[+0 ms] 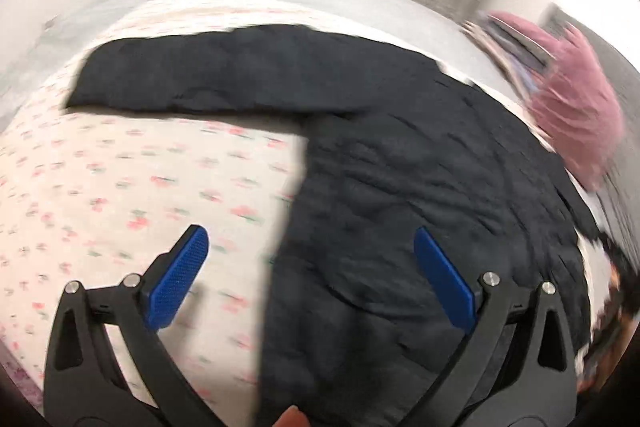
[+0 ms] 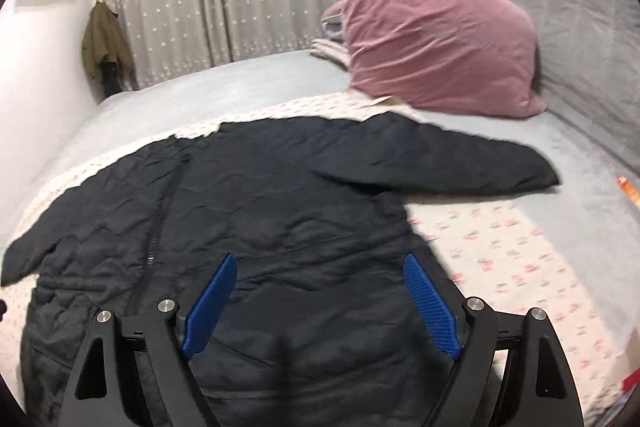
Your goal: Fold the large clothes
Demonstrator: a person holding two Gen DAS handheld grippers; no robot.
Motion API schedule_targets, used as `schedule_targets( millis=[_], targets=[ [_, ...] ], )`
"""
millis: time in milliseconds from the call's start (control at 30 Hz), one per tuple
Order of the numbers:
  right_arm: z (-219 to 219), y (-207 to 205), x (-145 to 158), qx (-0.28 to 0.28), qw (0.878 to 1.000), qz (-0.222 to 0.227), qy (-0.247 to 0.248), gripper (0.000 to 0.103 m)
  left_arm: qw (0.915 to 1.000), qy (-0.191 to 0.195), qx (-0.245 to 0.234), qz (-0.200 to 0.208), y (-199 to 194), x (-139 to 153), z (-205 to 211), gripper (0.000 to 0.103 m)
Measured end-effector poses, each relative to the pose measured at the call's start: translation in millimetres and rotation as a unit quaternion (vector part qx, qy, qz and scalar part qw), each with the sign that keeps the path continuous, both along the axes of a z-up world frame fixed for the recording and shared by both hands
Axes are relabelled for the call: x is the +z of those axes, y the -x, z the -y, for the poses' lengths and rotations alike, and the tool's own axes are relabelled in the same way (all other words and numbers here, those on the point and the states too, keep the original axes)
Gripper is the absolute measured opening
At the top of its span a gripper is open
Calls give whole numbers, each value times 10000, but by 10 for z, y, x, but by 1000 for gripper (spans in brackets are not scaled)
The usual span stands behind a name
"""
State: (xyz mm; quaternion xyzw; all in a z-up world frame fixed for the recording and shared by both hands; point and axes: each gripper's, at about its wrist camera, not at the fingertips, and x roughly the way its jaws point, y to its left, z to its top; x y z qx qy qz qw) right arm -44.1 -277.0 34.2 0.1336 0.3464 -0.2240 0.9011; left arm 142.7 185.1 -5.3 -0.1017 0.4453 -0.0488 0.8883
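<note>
We see the black quilted zip jacket (image 2: 256, 195) spread flat on the floral sheet (image 1: 132, 183) mid-bed, sleeves outstretched. Our left hand-held gripper (image 1: 308, 251) and right hand-held gripper (image 2: 320, 279) hover wide open, holding nothing.

bed (image 2: 248, 83): floral sheet (image 2: 500, 247), jacket (image 2: 280, 207), seemingly pillow (image 2: 432, 39).

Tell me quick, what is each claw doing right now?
Left claw: open, holding nothing, above the black jacket.
Right claw: open, holding nothing, over the jacket.
</note>
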Motion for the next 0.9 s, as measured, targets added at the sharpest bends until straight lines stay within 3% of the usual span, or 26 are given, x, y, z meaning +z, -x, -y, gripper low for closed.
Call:
schedule_targets(
  millis=[167, 333, 500, 633, 700, 733, 767, 800, 867, 900],
  targets=[
    [-42, -353, -303, 163, 9991, -375, -59, 87, 9958, 92, 836, -356, -385, -156, -516, 102],
    [-26, -603, -404, 389, 9979, -510, 116, 87, 9909, 216, 1314, -183, -668, -338, -919, 102],
    [13, -774, -462, 433, 9973, -544, 242, 87, 9751, 809, 2058, -168, -944, -585, -1308, 102],
    [7, -832, -484, 541, 9964, -551, 351, 87, 9643, 1042, 2412, 321, -1083, -611, -1506, 99],
    [-6, -860, -502, 545, 9954, -597, 518, 87, 9611, 1024, 2528, 432, -1169, -625, -1568, 90],
    [-6, -871, -509, 539, 9951, -604, 563, 87, 9584, 974, 2641, 467, -1201, -627, -1593, 79],
    [-2, -888, -525, 537, 9951, -604, 576, 87, 9563, 939, 2728, 473, -1214, -622, -1607, 63],
    [10, -905, -537, 547, 9952, -601, 537, 87, 9533, 887, 2856, 425, -1255, -629, -1633, 54],
    [36, -932, -567, 557, 9956, -608, 442, 87, 9485, 912, 3015, 332, -1311, -628, -1675, 10],
    [56, -948, -590, 540, 9957, -647, 392, 87, 9473, 989, 3023, 383, -1317, -594, -1688, 8]
  ],
)
